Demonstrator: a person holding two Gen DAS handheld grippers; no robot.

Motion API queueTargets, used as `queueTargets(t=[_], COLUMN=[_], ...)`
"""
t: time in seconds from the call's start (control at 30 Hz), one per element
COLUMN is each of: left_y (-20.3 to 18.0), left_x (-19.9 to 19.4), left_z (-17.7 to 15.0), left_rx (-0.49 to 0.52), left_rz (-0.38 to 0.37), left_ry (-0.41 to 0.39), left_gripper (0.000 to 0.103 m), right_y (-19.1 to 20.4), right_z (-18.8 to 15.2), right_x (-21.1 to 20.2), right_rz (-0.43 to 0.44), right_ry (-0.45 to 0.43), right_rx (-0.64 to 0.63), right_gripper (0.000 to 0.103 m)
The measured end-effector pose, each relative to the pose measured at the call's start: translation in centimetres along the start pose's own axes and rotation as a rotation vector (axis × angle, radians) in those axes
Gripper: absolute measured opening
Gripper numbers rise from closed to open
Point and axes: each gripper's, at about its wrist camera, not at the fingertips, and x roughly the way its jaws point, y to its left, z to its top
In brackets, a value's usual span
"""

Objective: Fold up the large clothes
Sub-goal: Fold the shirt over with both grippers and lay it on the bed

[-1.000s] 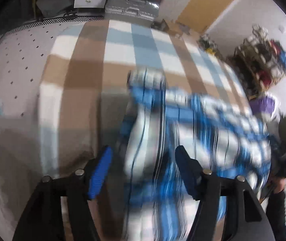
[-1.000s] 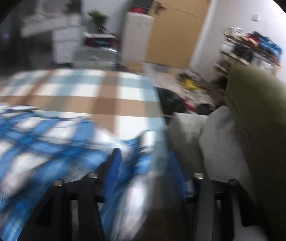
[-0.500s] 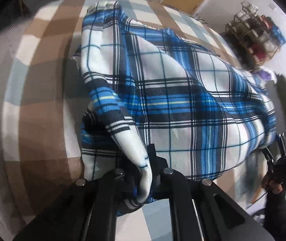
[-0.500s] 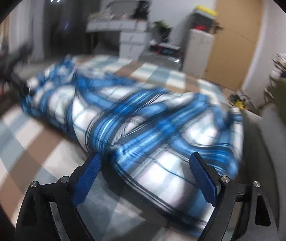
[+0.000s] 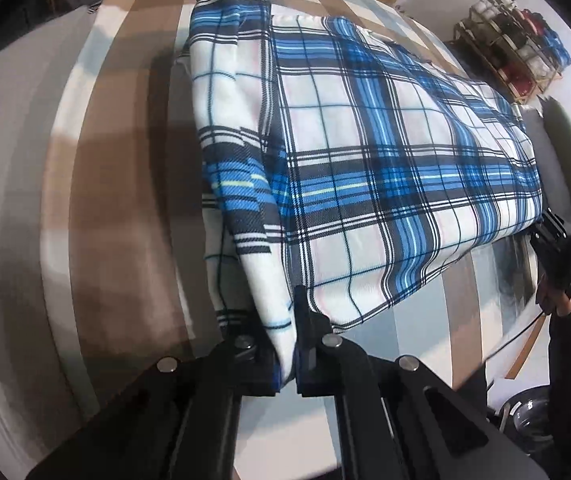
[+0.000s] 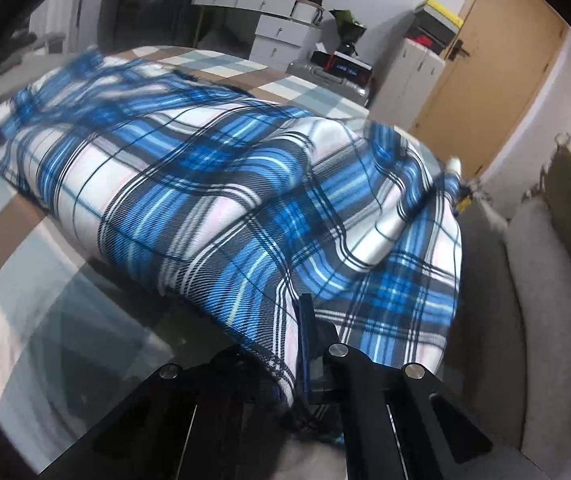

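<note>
A large blue, white and black plaid garment (image 5: 365, 168) lies stretched across a bed with a brown, white and pale-blue checked cover (image 5: 125, 184). My left gripper (image 5: 291, 344) is shut on a bunched white corner of the garment at the near edge, and the cloth rises from its jaws. In the right wrist view the same plaid garment (image 6: 225, 184) spreads leftward over the bed. My right gripper (image 6: 299, 352) is shut on its near hem. The right gripper (image 5: 557, 248), held by a hand in a dark sleeve, also shows at the garment's far corner in the left wrist view.
A grey and olive sofa (image 6: 545, 264) borders the bed on the right. Behind the bed stand white drawers (image 6: 285, 36), a silver suitcase (image 6: 337, 76), a white cabinet (image 6: 409, 76) and a wooden door (image 6: 497, 76). A shelf rack (image 5: 513, 36) of clutter stands by the wall.
Both grippers were open over the garment and have shut on its edge, the left first. The garment has been pulled out flatter and tauter across the bed.
</note>
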Motion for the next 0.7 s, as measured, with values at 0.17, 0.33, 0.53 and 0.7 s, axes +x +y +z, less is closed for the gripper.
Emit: queueTargets(t=[0.17, 0.33, 0.53, 0.7], left_y=[-0.6, 2.4, -1.7, -9.7], left_x=[-2.0, -6.5, -12.5, -6.1], left_z=[-3.8, -4.5, -4.0, -0.8], left_rx=[0.017, -0.095, -0.061, 0.076], left_rz=[0.005, 0.13, 0.003, -0.119], left_ry=[-0.019, -0.159, -0.395, -0.407], left_gripper=[0.001, 0.004, 0.031, 0.077], right_y=[1.7, 1.3, -0.4, 3.8], right_z=[-2.2, -4.1, 0.1, 6.0], right_x=[-2.6, -5.2, -12.2, -8.9], right_rz=[0.03, 0.048, 0.248, 0.31], right_ry=[0.026, 0.063, -0.176, -0.175], right_rx=[-0.065, -0.045, 0.195, 0.278], right_gripper=[0.006, 0.022, 0.041, 0.051])
